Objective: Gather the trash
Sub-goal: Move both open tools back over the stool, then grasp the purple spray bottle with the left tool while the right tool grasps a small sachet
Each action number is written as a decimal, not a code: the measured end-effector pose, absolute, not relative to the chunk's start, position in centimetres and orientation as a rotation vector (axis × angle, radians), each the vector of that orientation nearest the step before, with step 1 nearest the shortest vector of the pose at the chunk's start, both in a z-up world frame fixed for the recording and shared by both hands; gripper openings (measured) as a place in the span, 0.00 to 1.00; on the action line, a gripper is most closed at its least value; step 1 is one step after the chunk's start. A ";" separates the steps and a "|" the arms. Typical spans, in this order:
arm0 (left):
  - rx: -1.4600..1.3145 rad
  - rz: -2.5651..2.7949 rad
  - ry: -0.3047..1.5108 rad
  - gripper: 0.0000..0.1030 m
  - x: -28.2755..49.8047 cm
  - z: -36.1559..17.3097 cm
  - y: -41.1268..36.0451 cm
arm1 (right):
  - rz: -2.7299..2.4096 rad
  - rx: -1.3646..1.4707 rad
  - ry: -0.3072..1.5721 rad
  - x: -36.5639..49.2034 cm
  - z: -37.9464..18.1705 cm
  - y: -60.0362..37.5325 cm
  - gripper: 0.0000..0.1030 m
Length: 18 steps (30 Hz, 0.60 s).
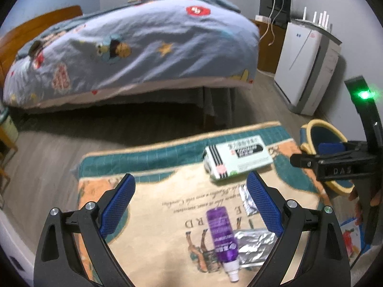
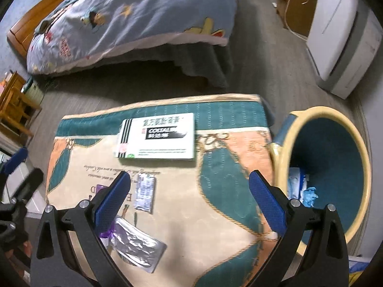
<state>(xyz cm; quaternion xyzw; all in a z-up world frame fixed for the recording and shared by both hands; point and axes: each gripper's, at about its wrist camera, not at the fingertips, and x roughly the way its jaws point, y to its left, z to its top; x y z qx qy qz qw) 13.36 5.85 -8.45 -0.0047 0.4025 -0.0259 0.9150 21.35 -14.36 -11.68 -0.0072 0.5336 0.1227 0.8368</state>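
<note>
On a patterned cloth-covered surface (image 1: 167, 191) (image 2: 191, 215) lie a white medicine box (image 1: 237, 159) (image 2: 158, 138), a purple spray bottle (image 1: 221, 234) (image 2: 106, 233), a large silver foil pack (image 1: 255, 244) (image 2: 138, 248) and a small foil pack (image 1: 247, 199) (image 2: 144, 191). My left gripper (image 1: 191, 203) hangs open above the bottle with nothing in it. My right gripper (image 2: 190, 203) (image 1: 318, 161) is open and empty, over the cloth's right part. A yellow-rimmed bin (image 2: 330, 167) (image 1: 320, 138) with blue and white scraps inside stands to the right.
A bed with a blue printed quilt (image 1: 134, 47) (image 2: 134, 16) lies beyond the cloth. A white appliance (image 1: 304, 67) (image 2: 340, 35) stands at the right wall. Wooden furniture (image 2: 14, 110) is at the left. Grey wood floor (image 1: 47, 148) runs between them.
</note>
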 end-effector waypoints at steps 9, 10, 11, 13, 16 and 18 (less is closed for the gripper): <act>-0.013 -0.137 1.014 0.91 13.5 -14.4 4.1 | 0.214 0.037 1.197 22.2 -13.3 -14.4 0.94; -0.009 -0.147 1.041 0.91 13.6 -15.1 3.8 | 0.209 0.036 1.202 22.2 -13.4 -14.4 0.94; -0.003 -0.153 1.060 0.91 13.6 -15.7 3.6 | 0.206 0.041 1.209 22.3 -13.6 -14.4 0.94; 0.026 -0.161 1.096 0.90 13.6 -16.8 3.0 | 0.203 0.052 1.218 22.4 -13.8 -14.4 0.94; 0.060 -0.176 1.126 0.86 13.4 -17.7 2.4 | 0.200 0.074 1.232 22.4 -14.1 -14.3 0.94; 0.058 -0.185 1.145 0.75 13.4 -18.1 2.3 | 0.199 0.089 1.236 22.5 -14.2 -14.3 0.94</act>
